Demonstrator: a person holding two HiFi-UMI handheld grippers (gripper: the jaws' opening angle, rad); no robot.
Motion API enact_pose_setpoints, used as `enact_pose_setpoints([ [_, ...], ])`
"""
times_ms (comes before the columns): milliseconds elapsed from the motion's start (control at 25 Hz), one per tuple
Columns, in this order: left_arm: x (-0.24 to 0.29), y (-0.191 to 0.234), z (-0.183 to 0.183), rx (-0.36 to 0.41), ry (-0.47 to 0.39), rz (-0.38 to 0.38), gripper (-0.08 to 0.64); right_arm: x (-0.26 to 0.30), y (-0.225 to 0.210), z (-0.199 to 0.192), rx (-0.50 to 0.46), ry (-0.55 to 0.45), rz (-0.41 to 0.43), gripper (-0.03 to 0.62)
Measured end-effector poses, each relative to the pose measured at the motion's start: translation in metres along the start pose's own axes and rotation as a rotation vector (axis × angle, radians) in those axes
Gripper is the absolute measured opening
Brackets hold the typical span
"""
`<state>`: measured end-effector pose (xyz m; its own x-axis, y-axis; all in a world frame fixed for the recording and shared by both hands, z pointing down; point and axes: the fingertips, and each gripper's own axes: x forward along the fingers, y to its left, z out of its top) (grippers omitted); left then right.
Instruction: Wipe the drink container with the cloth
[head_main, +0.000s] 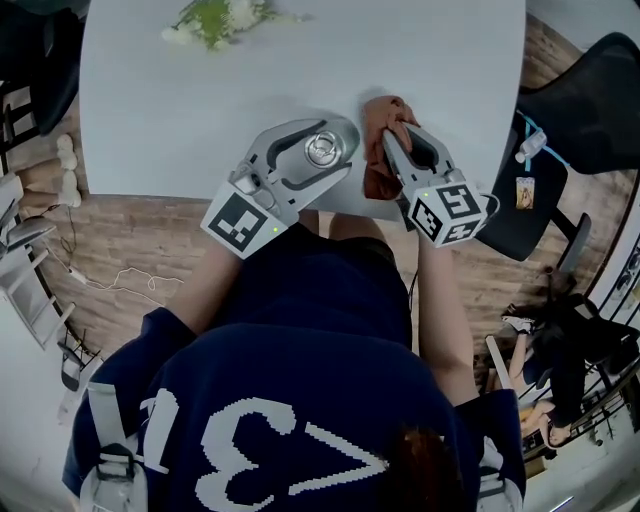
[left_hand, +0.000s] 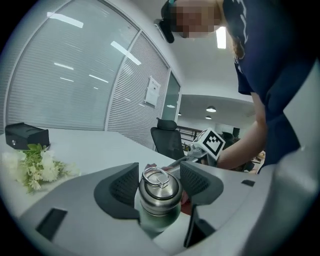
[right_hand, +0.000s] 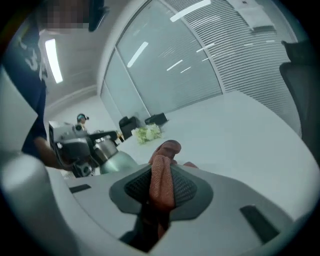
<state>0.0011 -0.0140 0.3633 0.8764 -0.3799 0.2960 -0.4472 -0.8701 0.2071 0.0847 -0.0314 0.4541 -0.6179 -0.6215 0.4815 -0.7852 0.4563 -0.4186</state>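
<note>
A steel drink container (head_main: 323, 148) with a ring lid stands near the table's front edge. My left gripper (head_main: 335, 148) is shut on the drink container (left_hand: 159, 196), its pads pressing the neck from both sides. Just to the right lies a reddish-brown cloth (head_main: 381, 140), bunched up. My right gripper (head_main: 392, 130) is shut on the cloth (right_hand: 161, 181), which stands pinched in a vertical fold between the pads. The drink container (right_hand: 107, 155) shows at the left of the right gripper view, apart from the cloth.
The white table (head_main: 200, 100) holds a small bunch of white flowers (head_main: 212, 18) at its far edge. A black box (left_hand: 26, 136) sits beyond the flowers (left_hand: 35, 167). A dark office chair (head_main: 590, 90) stands off the table's right side.
</note>
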Motion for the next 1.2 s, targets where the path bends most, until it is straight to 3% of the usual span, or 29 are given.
enact_pose_setpoints([
  [240,-0.009,0.006,-0.002,-0.039,-0.017,0.015,0.267,0.005,0.063,0.059,0.133,-0.166,0.261,0.087],
  [400,-0.022,0.015,-0.005,-0.077,-0.050,0.046,0.267,0.005,0.096,0.077,0.212,-0.208,0.408,0.087],
  [480,-0.027,0.016,-0.006,-0.086,-0.066,0.056,0.267,0.010,0.107,0.072,0.211,-0.190,0.442,0.087],
  [760,-0.034,0.015,-0.008,-0.089,-0.085,0.062,0.267,0.024,0.086,0.041,0.070,-0.124,0.260,0.086],
  [1040,-0.037,0.018,-0.006,-0.102,-0.133,0.074,0.267,0.029,0.032,-0.003,0.136,-0.026,0.058,0.084],
  [1200,-0.037,0.017,-0.009,-0.118,-0.126,0.083,0.267,0.029,0.036,0.001,0.188,-0.050,0.075,0.084],
])
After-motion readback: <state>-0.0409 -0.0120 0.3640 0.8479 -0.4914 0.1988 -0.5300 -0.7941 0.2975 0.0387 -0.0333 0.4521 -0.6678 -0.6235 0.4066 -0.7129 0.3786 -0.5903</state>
